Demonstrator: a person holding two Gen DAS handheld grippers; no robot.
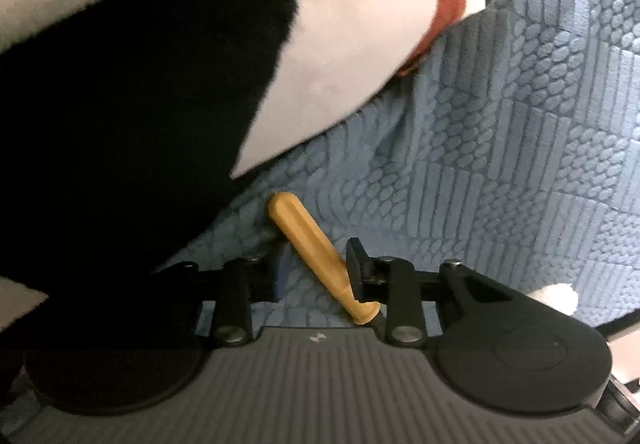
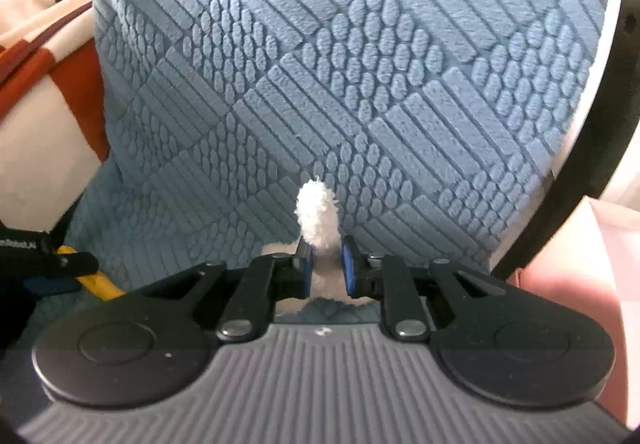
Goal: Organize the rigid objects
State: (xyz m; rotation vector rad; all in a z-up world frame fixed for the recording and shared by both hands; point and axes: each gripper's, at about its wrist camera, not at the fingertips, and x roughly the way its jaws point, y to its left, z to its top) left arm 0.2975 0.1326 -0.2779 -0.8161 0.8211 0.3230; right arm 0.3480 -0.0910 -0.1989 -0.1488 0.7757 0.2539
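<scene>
— Jaws first: how do they stand on the left gripper point(image 1: 316, 272)?

— Spread wide, clasping nothing. A yellow stick point(image 1: 320, 256) lies slantwise in the gap on the blue quilt point(image 1: 500, 164). Its rounded end points to 11 o'clock, and its near end is tucked under the fingertip at 3 o'clock, seemingly touching it.

— And the right gripper point(image 2: 327, 268)?

— Its jaws are clenched on a white tuft point(image 2: 318, 216), which pokes up toward 12 o'clock between the blue pads point(image 2: 349, 268). That tuft looks soft, not rigid.

— What could go wrong on the left?

— I judge the stick sits off-centre and skewed. If the jaws close as they stand, one side meets it first and may roll or flip it out toward 11 o'clock. The quilt is plush, so the stick could also sink and the fingertips catch fabric instead.

— Anything else nearby?

— A blanket point(image 1: 160, 64) in black, white and red hangs close at 10 o'clock; it could snag the gripper or slump over the stick.

— And the right side?

— Pulling the tuft might drag the quilt and shift the stick.
</scene>
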